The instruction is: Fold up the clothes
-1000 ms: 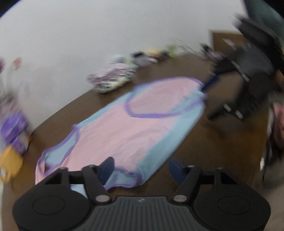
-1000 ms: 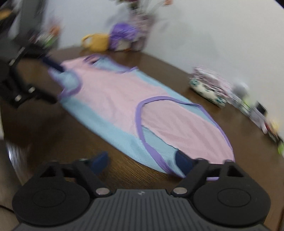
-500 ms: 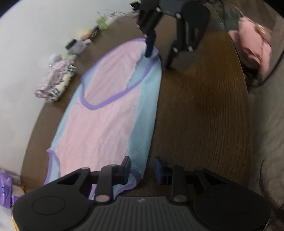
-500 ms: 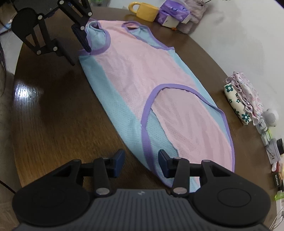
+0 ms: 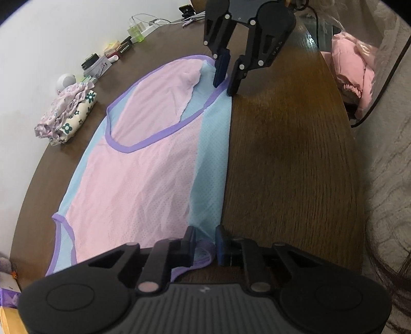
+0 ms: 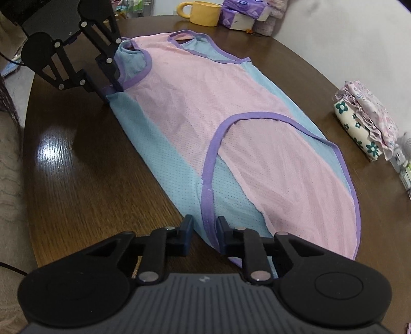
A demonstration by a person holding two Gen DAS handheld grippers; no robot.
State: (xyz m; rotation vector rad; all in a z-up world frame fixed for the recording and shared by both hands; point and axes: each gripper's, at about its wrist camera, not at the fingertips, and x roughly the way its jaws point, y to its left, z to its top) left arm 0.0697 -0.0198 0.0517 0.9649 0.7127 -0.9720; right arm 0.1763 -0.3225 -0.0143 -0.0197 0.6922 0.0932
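**Both claws pinching the near edge of the top**

While the top (image 5: 143, 174) lies flat on the desk (image 5: 282, 159), the left claw (image 5: 204, 240) has just closed onto its near shoulder strap, fabric between the jaws. At the far end of the same edge, the right claw (image 5: 226, 77) has likewise just closed on the hem corner. Lifting both ends together and level should keep the fold straight.

Only the right view shows the yellow mug (image 6: 201, 12) beyond the top; only the left shows pink cloth (image 5: 352, 66) off the desk.
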